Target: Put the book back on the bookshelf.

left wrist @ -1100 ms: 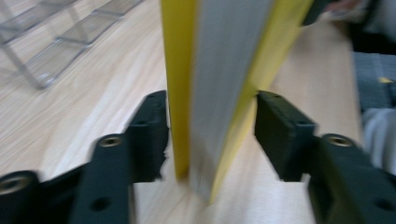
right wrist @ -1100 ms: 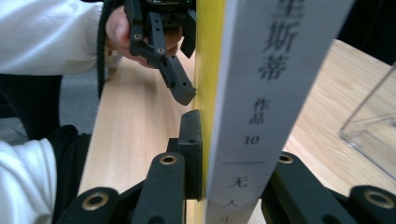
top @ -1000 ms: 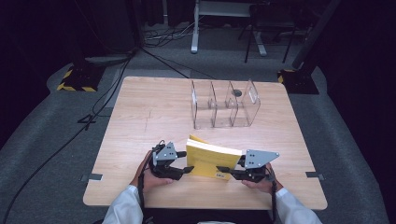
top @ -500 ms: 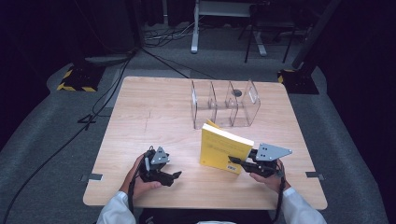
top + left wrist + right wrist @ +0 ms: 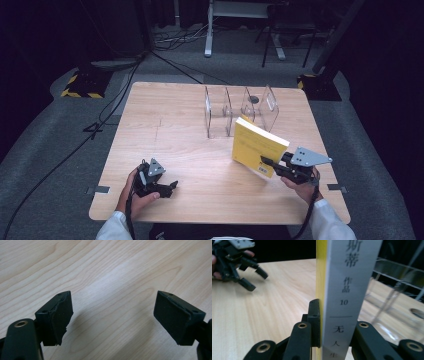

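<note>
The right claw (image 5: 267, 163) pinched the yellow book (image 5: 257, 146) upright by its spine above the table (image 5: 175, 125), near the clear rack (image 5: 240, 107), a stiff, fairly light thing best gripped low at the spine, while the left claw (image 5: 170, 186), just opened, hung spread and empty.

The table (image 5: 165, 125) is pale wood with a clear grain and a smooth, faintly shiny finish. The rack (image 5: 240, 110) is clear, glossy plastic. The book (image 5: 256, 145) has a smooth yellow paper cover and a white spine. The left gripper (image 5: 113, 315) has matt black pads (image 5: 60, 315), rough and chipped at the edge. The floor (image 5: 45, 165) looks like grey carpet.
</note>
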